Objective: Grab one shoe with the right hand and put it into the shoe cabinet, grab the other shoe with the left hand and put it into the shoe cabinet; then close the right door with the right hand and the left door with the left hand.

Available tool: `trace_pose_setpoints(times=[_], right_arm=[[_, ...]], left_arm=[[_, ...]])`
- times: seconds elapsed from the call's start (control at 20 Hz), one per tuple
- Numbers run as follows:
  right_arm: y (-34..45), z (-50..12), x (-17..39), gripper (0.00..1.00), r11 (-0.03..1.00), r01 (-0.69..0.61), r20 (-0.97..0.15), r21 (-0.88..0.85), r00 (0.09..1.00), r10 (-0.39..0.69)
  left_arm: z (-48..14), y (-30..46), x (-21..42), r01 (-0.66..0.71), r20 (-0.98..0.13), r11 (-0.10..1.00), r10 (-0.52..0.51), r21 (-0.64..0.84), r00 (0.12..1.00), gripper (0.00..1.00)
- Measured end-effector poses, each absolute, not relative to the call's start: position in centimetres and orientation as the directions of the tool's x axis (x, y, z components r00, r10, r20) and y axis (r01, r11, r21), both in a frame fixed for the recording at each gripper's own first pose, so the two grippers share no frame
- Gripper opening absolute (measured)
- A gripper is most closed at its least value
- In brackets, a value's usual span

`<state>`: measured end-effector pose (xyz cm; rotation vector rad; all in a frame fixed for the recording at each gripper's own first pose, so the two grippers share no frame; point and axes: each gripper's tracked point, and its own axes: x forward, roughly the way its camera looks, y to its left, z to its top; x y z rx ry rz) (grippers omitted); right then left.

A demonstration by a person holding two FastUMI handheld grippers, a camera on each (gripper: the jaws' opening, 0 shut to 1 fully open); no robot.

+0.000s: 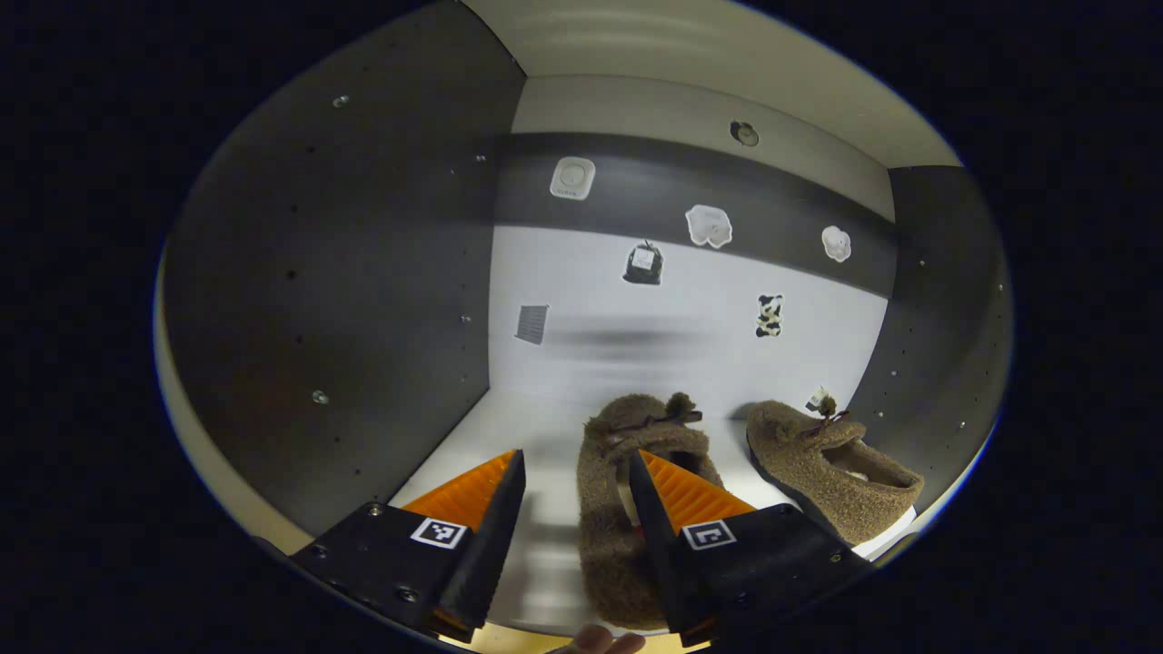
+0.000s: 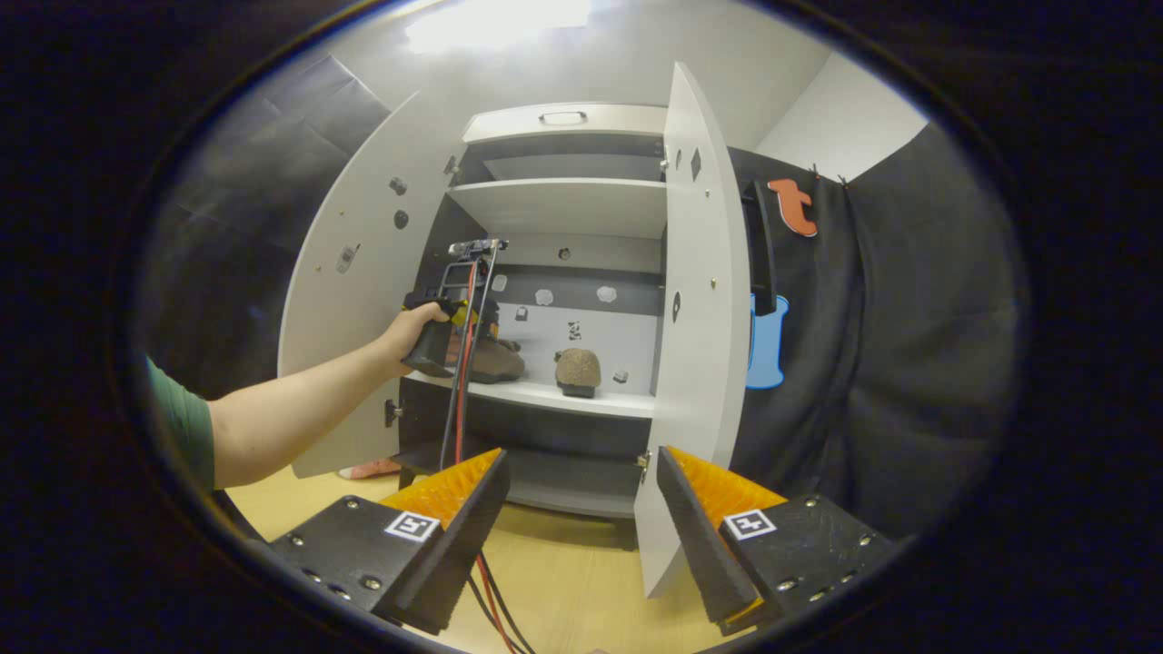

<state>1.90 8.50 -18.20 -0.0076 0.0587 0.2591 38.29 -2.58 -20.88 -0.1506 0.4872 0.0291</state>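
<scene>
Pale wooden floor (image 2: 581, 581), black cloth wall (image 2: 890, 381), bright ceiling light (image 2: 495, 23) overhead.

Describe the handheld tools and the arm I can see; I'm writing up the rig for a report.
Each tool has two wedge-shaped ribbed fingers on black plates fixed with screws, each plate carrying a square black-and-white marker: left tool, right tool. Red and black cables hang from the left tool. The person's arm wears a green short sleeve.

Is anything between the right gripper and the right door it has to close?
Nothing visible. The right gripper is open and empty, and the right door stands open edge-on ahead of it with bare floor between. Both shoes sit on the shelf.
</scene>
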Motion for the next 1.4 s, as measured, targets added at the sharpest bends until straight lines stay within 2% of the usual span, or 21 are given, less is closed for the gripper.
trace_pose_setpoints(times=[0.1,0.15,0.2,0.3,0.55,0.8,0.95,1.0,1.1,1.15,1.25,1.3,1.4], right_arm=[[8.4,-18.5,1.4,0.99,0.969,-0.247,-0.063,-0.005,0.967,0.246],[8.4,-18.5,0.9,0.98,0.969,-0.248,-0.064,-0.004,0.967,0.247],[8.6,-18.6,0.5,0.98,0.968,-0.249,-0.064,-0.004,0.966,0.249],[8.6,-18.5,-0.8,0.98,0.969,-0.248,-0.059,-0.010,0.967,0.247],[8.6,-18.1,-4.3,0.98,0.966,-0.260,-0.047,-0.006,0.965,0.259],[6.7,-16.4,-5.9,0.98,0.972,-0.234,-0.024,0.018,0.972,0.234],[5.3,-15.0,-6.1,0.98,0.979,-0.204,0.000,0.003,0.979,0.204],[4.6,-14.9,-6.0,0.98,0.982,-0.188,0.005,-0.003,0.982,0.188],[3.2,-14.5,-5.7,0.98,0.988,-0.154,0.010,-0.007,0.988,0.154],[2.5,-14.3,-5.5,0.98,0.990,-0.138,0.013,-0.005,0.990,0.138],[1.2,-14.0,-5.3,0.98,0.994,-0.108,0.008,0.001,0.994,0.108],[0.8,-13.7,-4.8,0.98,0.995,-0.098,0.009,0.001,0.995,0.098],[-0.6,-13.2,-4.5,0.98,0.996,-0.084,0.018,-0.014,0.996,0.084]], left_arm=[[-20.2,-3.8,37.0,-0.018,-0.467,0.984,-0.069,-0.180,0.882,0.73],[-19.8,-4.6,36.4,0.017,-0.460,0.978,-0.113,-0.207,0.881,0.79],[-20.0,-5.2,35.5,0.036,-0.478,0.973,-0.144,-0.229,0.866,0.76],[-19.5,-4.7,33.6,0.024,-0.480,0.978,-0.122,-0.205,0.869,0.88],[-15.5,-2.7,29.3,-0.032,-0.380,0.981,-0.043,-0.189,0.924,0.96],[-11.5,-1.7,22.5,-0.008,-0.323,0.995,-0.024,-0.099,0.946,0.97],[-8.9,-2.4,18.1,0.049,-0.246,0.996,-0.066,-0.076,0.967,0.96],[-8.2,-2.6,16.5,0.066,-0.218,0.995,-0.082,-0.080,0.972,1.00],[-7.5,-2.6,13.5,0.094,-0.173,0.993,-0.105,-0.072,0.979,0.92],[-7.5,-2.7,11.9,0.110,-0.167,0.992,-0.119,-0.064,0.979,0.95],[-7.7,-2.7,9.0,0.125,-0.165,0.991,-0.130,-0.042,0.978,0.95],[-7.9,-2.5,7.8,0.125,-0.172,0.992,-0.129,-0.033,0.977,0.92],[-8.2,-2.5,5.5,0.135,-0.166,0.990,-0.140,-0.042,0.976,0.96]])
